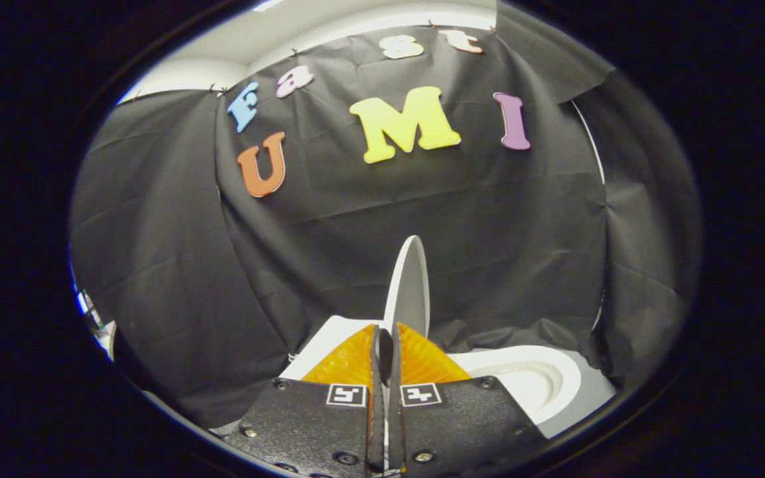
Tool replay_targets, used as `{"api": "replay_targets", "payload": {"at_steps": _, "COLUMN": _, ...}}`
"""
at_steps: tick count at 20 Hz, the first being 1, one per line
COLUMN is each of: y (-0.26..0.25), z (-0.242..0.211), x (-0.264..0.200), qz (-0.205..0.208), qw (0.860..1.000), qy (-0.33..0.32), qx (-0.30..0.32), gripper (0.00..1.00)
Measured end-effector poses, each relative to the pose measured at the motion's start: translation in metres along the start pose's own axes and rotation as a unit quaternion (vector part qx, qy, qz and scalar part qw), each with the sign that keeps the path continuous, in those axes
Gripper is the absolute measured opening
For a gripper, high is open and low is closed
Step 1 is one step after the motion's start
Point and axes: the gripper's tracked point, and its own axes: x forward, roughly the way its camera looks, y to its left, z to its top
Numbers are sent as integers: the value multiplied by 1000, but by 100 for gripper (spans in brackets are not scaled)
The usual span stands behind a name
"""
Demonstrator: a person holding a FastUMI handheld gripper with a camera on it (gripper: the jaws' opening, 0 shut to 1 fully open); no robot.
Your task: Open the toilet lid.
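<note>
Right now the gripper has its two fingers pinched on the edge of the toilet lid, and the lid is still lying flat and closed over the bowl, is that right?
Not quite. In the gripper view the fingers do pinch the toilet lid, but it stands raised, nearly upright, with the bowl open beside it.

Gripper [386, 332]: two matte black finger blocks, wedge-shaped, widening toward the camera. Each carries a small square black-and-white fiducial tag at its inner top corner. Round screw heads [281, 384] at the block corners and along the lower edges, dark or steel-coloured. Pads [346, 364] are translucent orange with fine ribbing, fanning out in triangles ahead of the blocks. Thin dark strip lines each pad's inner edge, probably rubber; hard to tell at this distortion. Fingers sit almost together, narrow slit between them.
</note>
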Motion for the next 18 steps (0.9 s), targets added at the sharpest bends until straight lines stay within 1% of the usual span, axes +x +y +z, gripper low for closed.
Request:
{"api": "replay_targets", "payload": {"at_steps": 6, "y": 31, "z": -4, "x": 7, "qz": 11, "qw": 1000, "qy": 4, "qx": -17, "gripper": 6}}
{"api": "replay_targets", "payload": {"at_steps": 12, "y": 53, "z": -8, "x": 15, "qz": 11, "qw": 999, "qy": 5, "qx": -42, "gripper": 6}}
{"api": "replay_targets", "payload": {"at_steps": 16, "y": 76, "z": -14, "x": 20, "qz": 10, "qw": 996, "qy": 4, "qx": -83, "gripper": 7}}
{"api": "replay_targets", "payload": {"at_steps": 18, "y": 86, "z": -18, "x": 21, "qz": 13, "qw": 993, "qy": -2, "qx": -114, "gripper": 10}}
